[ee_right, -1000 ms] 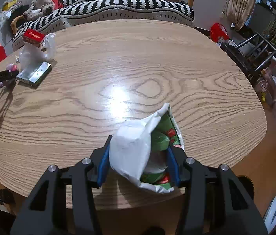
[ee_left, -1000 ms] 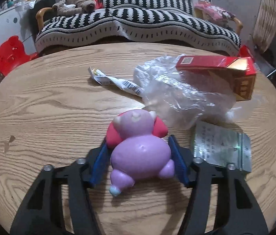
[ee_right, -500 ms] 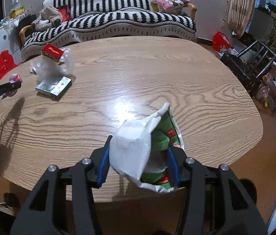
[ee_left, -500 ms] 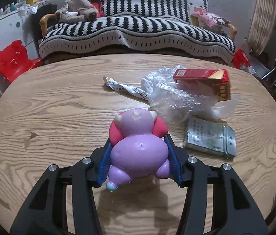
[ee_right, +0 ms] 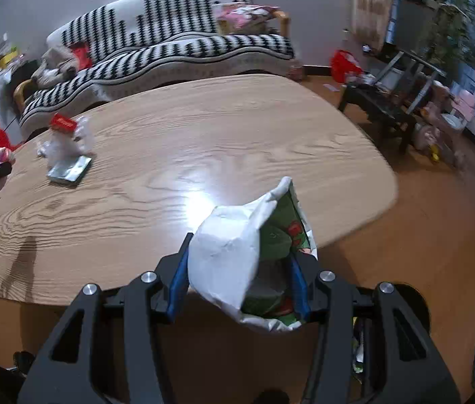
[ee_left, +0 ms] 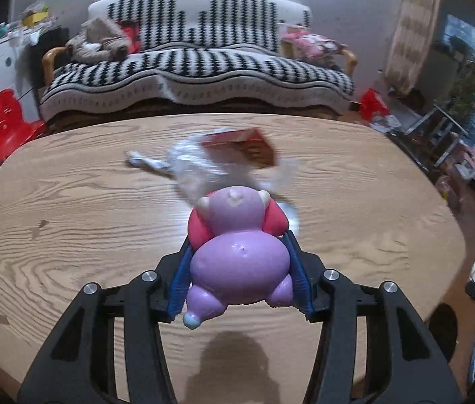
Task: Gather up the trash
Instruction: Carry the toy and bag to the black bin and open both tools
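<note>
Trash in hand: purple pig toy (ee_left: 239, 259) clamped in your left gripper (ee_left: 239, 277), lifted off the wooden table (ee_left: 86, 202); crumpled snack bag (ee_right: 250, 259) clamped in your right gripper (ee_right: 237, 279), held past the table's near edge
Tongs: both closed on their loads; blue pads (ee_left: 179, 286) press the pig's belly sides; right jaws pinch the bag's folded body
Pig handling: looks soft, rubbery, glossy; may squirm out if you squeeze harder; keep the hold across the fat middle, not the small feet
Bag handling: light, thin, crinkly; no crush risk; open mouth faces up, so avoid tipping it
Trash left on table: red carton (ee_right: 64, 122); clear plastic wrap (ee_right: 65, 146) under it; flat foil pack (ee_right: 69, 171) just beside; paper strip (ee_left: 143, 161)
Grab advice: carton stiff, take it by the narrow sides; wrap limp, pinch a bunched fold; foil pack lies flat, so work one edge up first
</note>
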A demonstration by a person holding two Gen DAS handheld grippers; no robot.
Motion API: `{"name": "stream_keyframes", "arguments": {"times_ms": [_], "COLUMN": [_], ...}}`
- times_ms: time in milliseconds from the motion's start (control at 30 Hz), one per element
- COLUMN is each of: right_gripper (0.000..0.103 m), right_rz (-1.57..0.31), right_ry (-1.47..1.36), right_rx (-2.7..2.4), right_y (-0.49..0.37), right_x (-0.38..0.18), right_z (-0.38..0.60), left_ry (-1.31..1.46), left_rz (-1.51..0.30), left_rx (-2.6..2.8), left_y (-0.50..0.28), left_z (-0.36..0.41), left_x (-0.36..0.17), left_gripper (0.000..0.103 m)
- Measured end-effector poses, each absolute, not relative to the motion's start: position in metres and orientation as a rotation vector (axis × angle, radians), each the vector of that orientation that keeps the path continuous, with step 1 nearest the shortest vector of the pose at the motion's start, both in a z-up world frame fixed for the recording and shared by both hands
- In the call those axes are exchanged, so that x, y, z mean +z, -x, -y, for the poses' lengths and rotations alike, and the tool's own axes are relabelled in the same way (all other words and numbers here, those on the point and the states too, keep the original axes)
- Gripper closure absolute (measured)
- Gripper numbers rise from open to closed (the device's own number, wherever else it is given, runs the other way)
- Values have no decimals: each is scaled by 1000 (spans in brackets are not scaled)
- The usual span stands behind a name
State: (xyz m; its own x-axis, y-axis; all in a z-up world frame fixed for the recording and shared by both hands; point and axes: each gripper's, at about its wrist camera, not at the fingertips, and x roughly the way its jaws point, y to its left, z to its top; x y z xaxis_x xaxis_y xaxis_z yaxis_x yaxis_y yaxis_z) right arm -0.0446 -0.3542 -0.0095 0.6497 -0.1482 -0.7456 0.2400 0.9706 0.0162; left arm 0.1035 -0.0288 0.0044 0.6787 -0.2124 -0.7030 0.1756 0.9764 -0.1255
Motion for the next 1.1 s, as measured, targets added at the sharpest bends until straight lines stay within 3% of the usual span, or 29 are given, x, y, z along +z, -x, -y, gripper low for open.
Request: {"name": "stream_keyframes", "arguments": {"times_ms": [500, 1100], "right_gripper": [53, 53], "right_rz": [-805, -815], "right_ry": [-243, -492], "right_rx": [-440, -595], "right_y": [155, 243], "right_x": [-15, -41], "right_z": [484, 585], "left_ry": [-69, -233], "left_rz": [-777, -913], "left_rx": [-528, -977], "left_y": [-27, 89], "left_z": [201, 417], "left_x": [10, -75], "left_gripper": [53, 53]}}
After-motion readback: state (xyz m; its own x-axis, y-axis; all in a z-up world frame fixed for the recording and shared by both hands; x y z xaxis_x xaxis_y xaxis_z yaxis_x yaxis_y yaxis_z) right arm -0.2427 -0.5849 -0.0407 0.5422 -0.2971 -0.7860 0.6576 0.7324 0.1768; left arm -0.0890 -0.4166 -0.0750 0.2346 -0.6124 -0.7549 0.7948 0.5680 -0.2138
